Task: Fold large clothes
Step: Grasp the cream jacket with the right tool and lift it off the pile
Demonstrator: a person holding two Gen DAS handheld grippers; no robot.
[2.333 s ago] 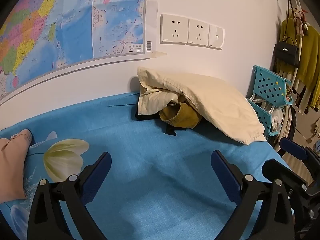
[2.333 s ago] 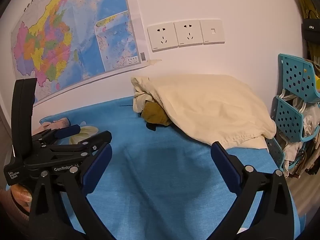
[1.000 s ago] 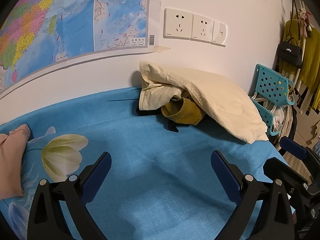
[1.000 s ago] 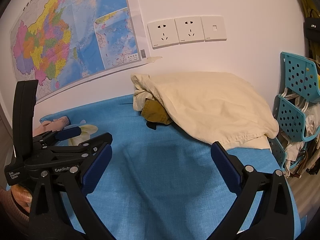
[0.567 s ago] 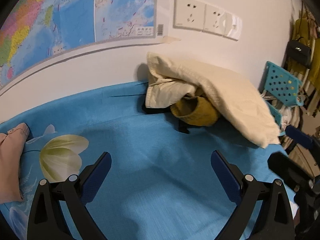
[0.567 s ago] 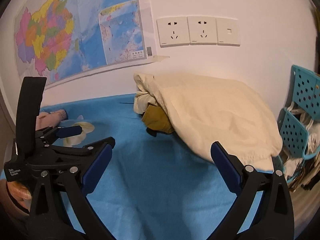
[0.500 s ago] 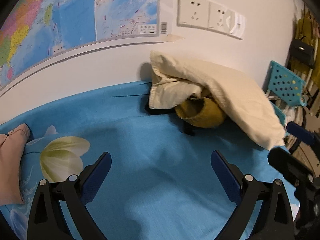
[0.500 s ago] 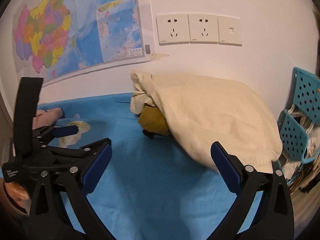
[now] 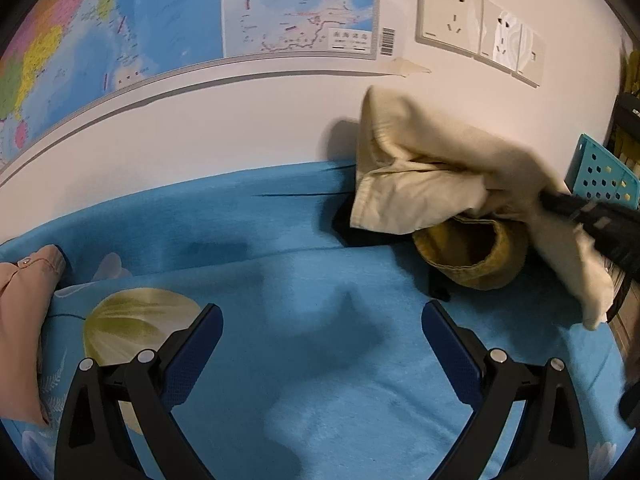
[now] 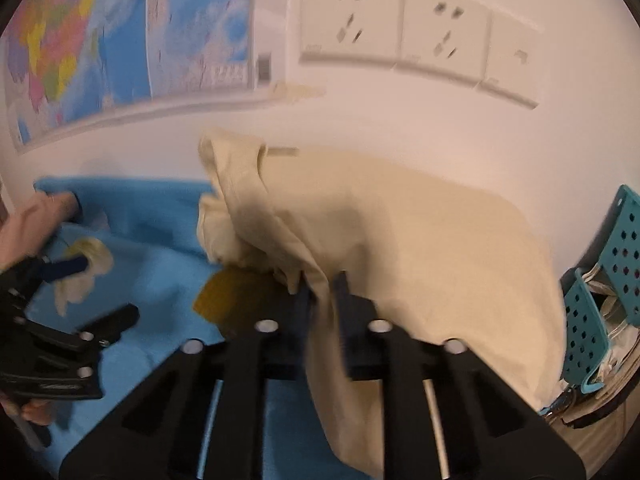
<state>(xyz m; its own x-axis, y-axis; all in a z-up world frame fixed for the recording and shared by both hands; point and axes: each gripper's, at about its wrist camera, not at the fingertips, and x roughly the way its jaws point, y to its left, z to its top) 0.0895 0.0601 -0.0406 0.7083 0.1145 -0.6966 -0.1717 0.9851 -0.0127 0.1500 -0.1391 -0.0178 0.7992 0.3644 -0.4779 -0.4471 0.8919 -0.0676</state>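
Your left claw point(image 9: 322, 328) is wide open over the blue sheet point(image 9: 320, 360), holding nothing. Your right claw point(image 10: 322, 294) is closed on a fold of the cream garment point(image 10: 400, 232); the cloth bunches between its jaws and hangs down over the claw body. That view is blurred, so fine detail is hard to read.

Left of you on the sheet: a pale flower print point(image 9: 136, 316), and a pink garment point(image 9: 20, 320) at the far left edge.

Past the claws, the cream garment sits in a heap at the back right of the bed, against the wall. A mustard-yellow garment point(image 9: 472, 256) lies under it, partly covered, with something black point(image 9: 360, 232) below both.

On the right, a teal plastic rack point(image 10: 600, 304) stands beside the bed.

On the wall behind: a map point(image 9: 160, 20) on the left, and a row of sockets point(image 10: 400, 28) on the right above the heap.
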